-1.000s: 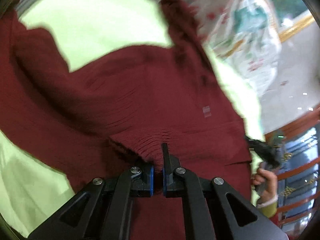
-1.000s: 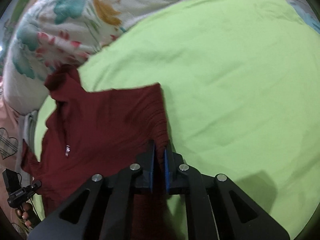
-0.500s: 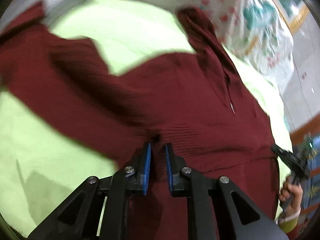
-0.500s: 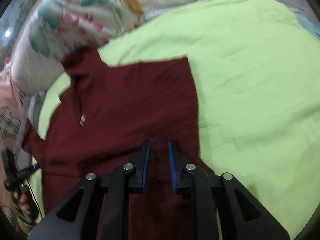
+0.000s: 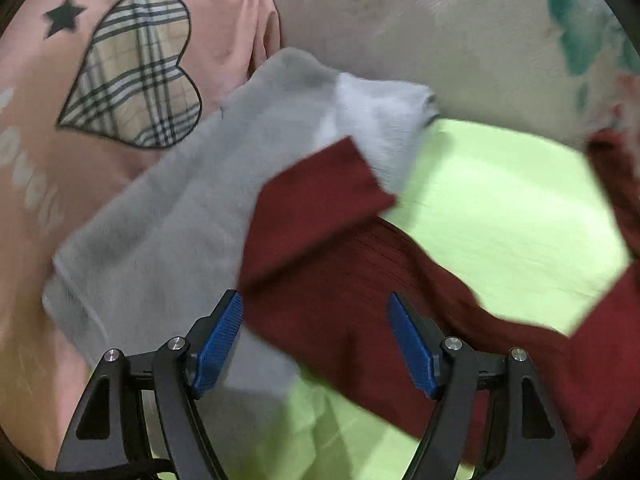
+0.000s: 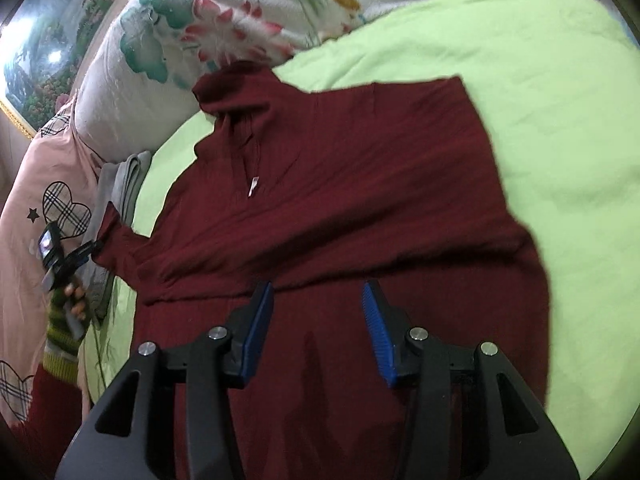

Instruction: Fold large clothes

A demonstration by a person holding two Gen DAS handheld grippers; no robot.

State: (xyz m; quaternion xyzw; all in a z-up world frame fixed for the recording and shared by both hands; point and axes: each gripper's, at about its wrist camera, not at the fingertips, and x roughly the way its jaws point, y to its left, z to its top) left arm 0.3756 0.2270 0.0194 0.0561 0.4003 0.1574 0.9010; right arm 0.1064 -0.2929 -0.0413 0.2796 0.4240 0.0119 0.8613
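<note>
A dark red knit sweater [image 6: 344,168] lies spread on a lime green sheet [image 6: 540,92], collar toward the pillows, hem folded up over the body. My right gripper [image 6: 318,312] is open and empty just above the folded hem. My left gripper [image 5: 314,320] is open and empty over the sweater's left sleeve [image 5: 316,216], whose cuff rests on a folded grey cloth [image 5: 168,224]. The left gripper also shows in the right wrist view [image 6: 86,254], next to that sleeve end.
A pink cover with a plaid heart [image 5: 132,68] lies at the left. A floral pillow [image 6: 224,24] lies beyond the collar. The grey cloth [image 6: 124,176] sits by the sheet's left edge. Bare green sheet extends to the right of the sweater.
Both grippers have opened and let go of the sweater's hem, which now lies folded on the body. My left gripper has swung left to the sleeve.
</note>
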